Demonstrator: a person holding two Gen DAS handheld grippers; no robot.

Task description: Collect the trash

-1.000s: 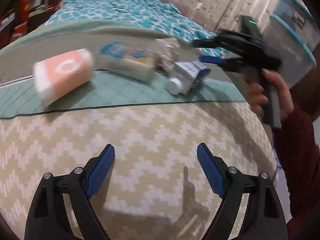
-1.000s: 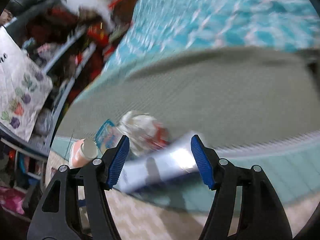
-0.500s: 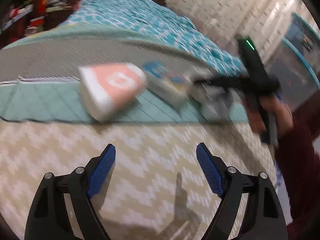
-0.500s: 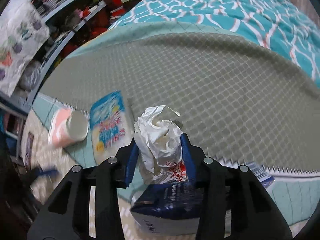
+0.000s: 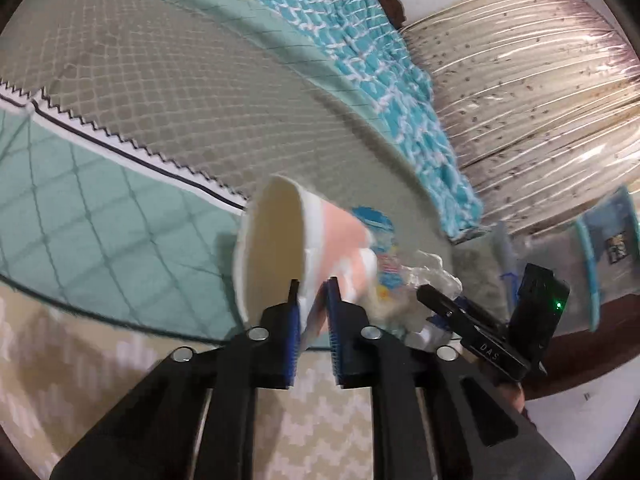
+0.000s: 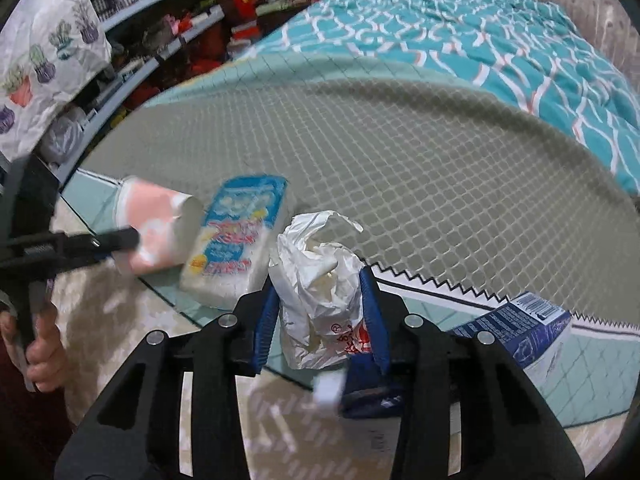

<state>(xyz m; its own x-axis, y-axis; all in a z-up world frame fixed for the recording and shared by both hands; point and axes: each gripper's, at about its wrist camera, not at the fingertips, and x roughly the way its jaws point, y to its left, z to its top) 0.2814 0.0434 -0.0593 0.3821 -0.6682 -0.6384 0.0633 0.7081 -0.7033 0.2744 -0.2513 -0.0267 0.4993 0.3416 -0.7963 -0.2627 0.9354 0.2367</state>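
My left gripper [image 5: 312, 290] is shut on the wall of a pink and white paper cup [image 5: 340, 248], one finger inside the open mouth and one outside. The cup is tilted, mouth toward the left wrist camera. My right gripper [image 6: 319, 280] is shut on a crumpled white plastic bag [image 6: 320, 264] with red print, above the bed's edge. Between cup and bag lies a blue and white tissue pack [image 6: 236, 236]. A dark blue carton [image 6: 520, 332] lies on its side under the right gripper, its white cap [image 6: 328, 388] toward me.
All of this sits on a quilted teal and grey bedspread [image 6: 400, 152], with a teal patterned blanket [image 6: 480, 32] behind. Cluttered shelves [image 6: 168, 28] and a plant-print white bag [image 6: 44, 52] stand to the left. Clear storage bins [image 5: 600, 260] and a curtain [image 5: 520, 80] are to the right.
My left gripper went from wide open to the cup, rolled and shut on its wall. My right gripper closed around the crumpled bag and holds it.
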